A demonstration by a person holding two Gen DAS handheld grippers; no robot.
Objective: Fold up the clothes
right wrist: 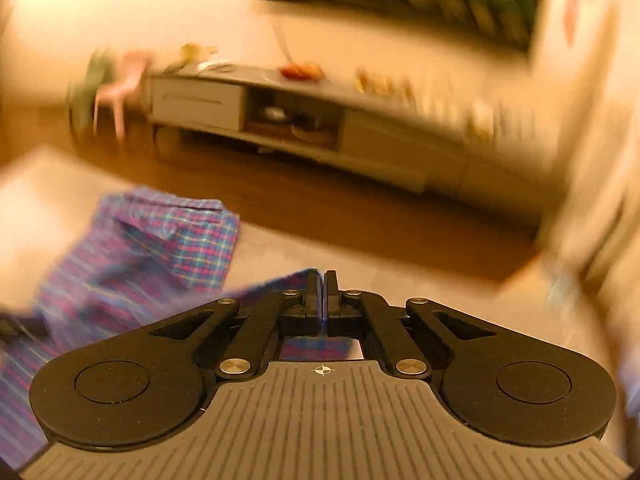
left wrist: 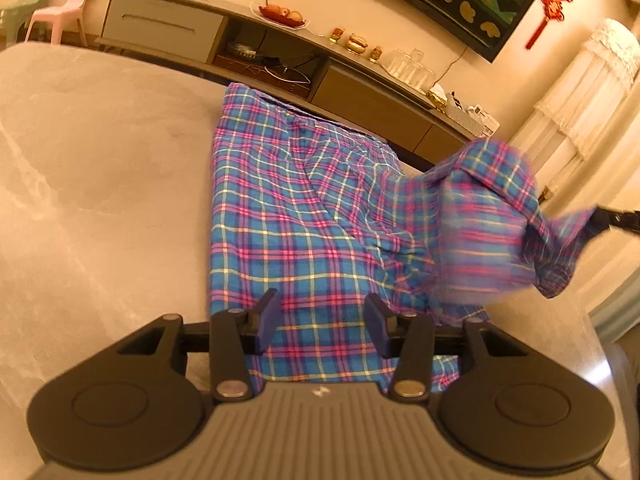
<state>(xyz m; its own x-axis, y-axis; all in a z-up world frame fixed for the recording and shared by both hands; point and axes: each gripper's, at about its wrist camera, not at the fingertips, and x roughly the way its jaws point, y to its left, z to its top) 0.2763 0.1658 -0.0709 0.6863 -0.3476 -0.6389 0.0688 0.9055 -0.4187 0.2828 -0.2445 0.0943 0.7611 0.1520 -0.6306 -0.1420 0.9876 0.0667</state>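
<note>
A blue and pink plaid shirt [left wrist: 288,208] lies on a pale grey surface [left wrist: 100,168]. My left gripper [left wrist: 322,314] is open, its jaws wide apart just above the shirt's near hem. At the right, one part of the shirt [left wrist: 492,220] is lifted off the surface and blurred, held by my right gripper [left wrist: 604,216]. In the right wrist view my right gripper [right wrist: 323,280] is shut on an edge of the plaid shirt [right wrist: 132,256], which trails down to the left. That view is motion-blurred.
A long low TV cabinet [left wrist: 248,40] runs behind the surface, with a fruit plate [left wrist: 282,14], ornaments and glasses on top. Pink and green plastic chairs [left wrist: 60,4] stand at the far left. White curtains [left wrist: 580,92] hang at the right.
</note>
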